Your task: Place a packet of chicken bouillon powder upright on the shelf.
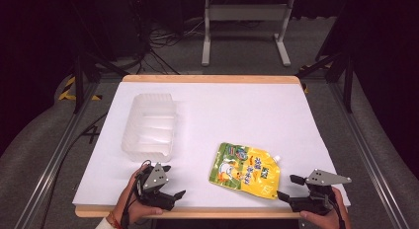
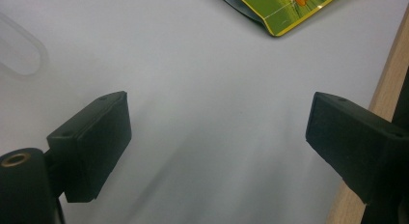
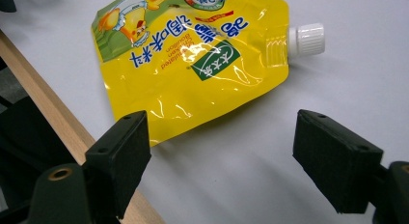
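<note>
1. High view: one yellow spouted pouch [image 1: 245, 171] lies flat on the white table [image 1: 237, 115], near the front edge and right of centre, with its white cap pointing right. One clear plastic tray [image 1: 149, 126] sits to the far left, well apart from the pouch. There are two grippers. The left gripper [image 1: 170, 181] rests at the near edge, just in front of the tray, with its jaws spread and nothing between them. The right gripper [image 1: 290, 187] sits at the near right with its jaws wide and empty, one tip just beside the pouch's near right corner.

2. Left gripper view: the two black jaws stand far apart over bare white surface and hold nothing. One green corner of the pouch [image 2: 279, 9] lies far ahead, and the tray's rim [image 2: 21, 52] curves in at the left. The risk I see here is that a reach across could nudge the light tray out of place.

3. Right gripper view: the jaws gape wide and are empty. The pouch [image 3: 193, 60] lies just ahead of them, and its single white cap [image 3: 306, 39] is on the far right. The film looks slick and lies flat, so a pinch might slide off or only skid it. The table's wooden edge [image 3: 43, 89] is close, so a push toward it could tip the pouch off.
</note>
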A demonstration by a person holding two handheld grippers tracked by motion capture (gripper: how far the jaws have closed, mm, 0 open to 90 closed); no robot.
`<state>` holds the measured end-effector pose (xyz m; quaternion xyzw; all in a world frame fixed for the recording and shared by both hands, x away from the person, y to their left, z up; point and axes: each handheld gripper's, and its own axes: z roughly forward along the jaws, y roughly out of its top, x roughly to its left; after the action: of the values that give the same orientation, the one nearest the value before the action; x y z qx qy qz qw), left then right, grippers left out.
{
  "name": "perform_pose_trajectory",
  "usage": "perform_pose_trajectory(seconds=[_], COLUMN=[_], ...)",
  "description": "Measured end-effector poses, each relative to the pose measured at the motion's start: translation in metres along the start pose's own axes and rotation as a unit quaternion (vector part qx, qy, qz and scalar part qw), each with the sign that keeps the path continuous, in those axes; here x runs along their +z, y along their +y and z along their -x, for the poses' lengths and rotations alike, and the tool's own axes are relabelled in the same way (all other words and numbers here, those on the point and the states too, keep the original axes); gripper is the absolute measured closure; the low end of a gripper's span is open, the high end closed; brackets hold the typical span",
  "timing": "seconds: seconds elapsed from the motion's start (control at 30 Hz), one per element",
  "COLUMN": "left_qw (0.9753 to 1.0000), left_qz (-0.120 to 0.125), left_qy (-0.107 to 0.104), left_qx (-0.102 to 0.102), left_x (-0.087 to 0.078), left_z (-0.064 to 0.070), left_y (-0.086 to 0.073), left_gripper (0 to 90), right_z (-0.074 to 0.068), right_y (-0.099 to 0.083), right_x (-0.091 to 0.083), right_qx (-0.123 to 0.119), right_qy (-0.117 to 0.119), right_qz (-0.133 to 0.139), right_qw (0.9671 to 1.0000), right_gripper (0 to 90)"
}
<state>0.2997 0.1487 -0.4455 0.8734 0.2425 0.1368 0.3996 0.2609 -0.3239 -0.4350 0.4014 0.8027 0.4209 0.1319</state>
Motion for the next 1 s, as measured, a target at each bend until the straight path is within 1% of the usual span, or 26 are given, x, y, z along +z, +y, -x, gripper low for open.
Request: perform_pose_trajectory(seconds=[0.17,0.23,0.27,0.33,0.4,0.43,0.47,0.5,0.53,0.57,0.6,0.67,0.7,0.77,0.9,0.93,1.0], left_qw=[1.0000,1.0000,1.0000,1.0000,1.0000,0.9999,0.9999,0.9999,0.9999,0.9999,0.9999,0.9998,0.9998,0.9997,0.9997,0.9997,0.9996], left_qz=[-0.005,-0.004,-0.004,-0.002,-0.002,-0.001,-0.002,-0.002,-0.002,-0.002,-0.002,-0.005,-0.005,-0.005,-0.005,-0.004,-0.006], left_qy=[0.004,0.003,0.001,0.000,-0.003,-0.005,-0.005,-0.005,-0.008,-0.011,-0.011,-0.012,-0.015,-0.015,-0.020,-0.022,-0.024], left_qx=[0.004,0.006,0.005,0.009,0.009,0.010,0.009,0.010,0.010,0.010,0.010,0.017,0.014,0.017,0.013,0.014,0.015], left_x=[0.001,0.001,0.001,0.001,0.002,0.002,0.002,0.003,0.003,0.004,0.004,0.005,0.006,0.007,0.008,0.008,0.010], left_z=[-0.001,-0.001,-0.001,-0.001,-0.001,-0.001,0.000,0.001,0.002,0.003,0.003,0.004,0.004,0.005,0.006,0.007,0.008], left_y=[-0.002,-0.002,-0.001,-0.001,0.000,0.000,0.000,0.001,0.001,0.002,0.002,0.003,0.003,0.003,0.004,0.004,0.005], left_gripper=[9.3,9.3,9.4,9.3,9.3,9.3,9.3,9.3,9.3,9.3,9.3,9.3,9.3,9.3,9.3,9.3,9.4], right_z=[-0.002,-0.003,-0.003,-0.003,-0.002,-0.002,-0.002,-0.001,-0.002,-0.002,-0.002,-0.003,-0.002,-0.002,-0.004,-0.005,-0.006], right_y=[0.000,0.000,0.000,0.000,-0.001,-0.001,-0.001,-0.001,0.000,0.001,0.001,0.004,0.005,0.006,0.012,0.013,0.016], right_x=[0.002,0.004,0.005,0.008,0.011,0.012,0.014,0.017,0.020,0.023,0.023,0.027,0.029,0.033,0.042,0.044,0.047], right_qx=[0.003,0.012,0.017,0.023,0.037,0.046,0.053,0.060,0.065,0.068,0.068,0.080,0.091,0.116,0.125,0.128,0.137], right_qy=[0.003,0.013,0.018,0.016,0.027,0.032,0.042,0.048,0.052,0.063,0.063,0.073,0.083,0.097,0.109,0.107,0.097], right_qz=[-0.004,-0.003,-0.005,-0.014,-0.019,-0.020,-0.021,-0.022,-0.019,-0.018,-0.018,-0.013,-0.008,-0.002,-0.001,0.001,0.000], right_qw=[1.0000,0.9998,0.9997,0.9995,0.9988,0.9983,0.9975,0.9968,0.9964,0.9955,0.9955,0.9940,0.9924,0.9885,0.9862,0.9859,0.9858], right_gripper=[21.4,21.5,21.4,20.6,20.0,19.8,19.8,19.3,19.4,19.1,19.1,19.2,19.2,19.4,19.2,19.8,23.3])
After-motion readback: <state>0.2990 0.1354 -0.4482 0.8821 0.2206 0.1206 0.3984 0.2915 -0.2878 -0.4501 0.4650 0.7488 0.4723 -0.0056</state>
